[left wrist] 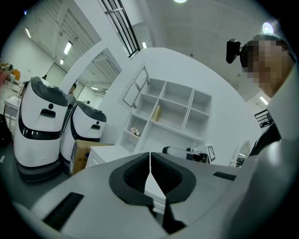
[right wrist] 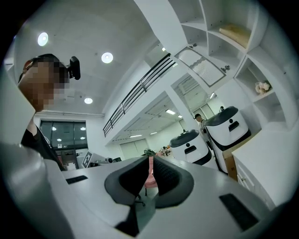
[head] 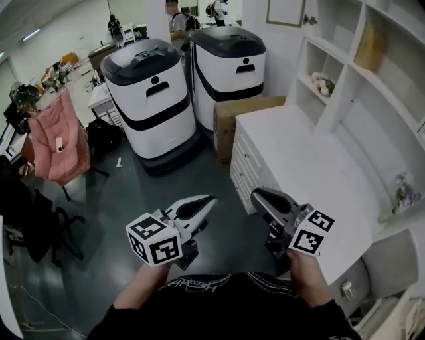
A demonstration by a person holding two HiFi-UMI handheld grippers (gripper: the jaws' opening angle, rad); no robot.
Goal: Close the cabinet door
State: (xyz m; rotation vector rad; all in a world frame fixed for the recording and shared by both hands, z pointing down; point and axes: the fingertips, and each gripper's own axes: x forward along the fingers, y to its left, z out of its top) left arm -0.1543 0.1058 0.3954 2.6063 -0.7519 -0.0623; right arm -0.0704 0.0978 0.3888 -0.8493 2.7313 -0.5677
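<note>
Cabinet door [head: 286, 12] stands open above the white desk [head: 319, 166]. Two white robots [head: 153, 93] stand on the grey floor [head: 133, 199]. The left gripper [head: 212, 198] and right gripper [head: 255, 194] are both closed and empty.

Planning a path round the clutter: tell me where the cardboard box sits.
In the head view the cardboard box stands on the floor at upper centre, between the farther white machine and the end of the white desk.

Saw white desk [head: 312, 166] and shelves [head: 343, 83]; two white robots [head: 149, 99] with dark tops, black bands; brown box [head: 249, 116]; pink cloth [head: 56, 136], maybe a jacket; dark grey floor [head: 133, 192]. Noted pale grey left gripper [head: 211, 199] and right gripper [head: 255, 194], black pads [left wrist: 133, 175], black-and-white square-patterned cubes [head: 154, 240].
</note>
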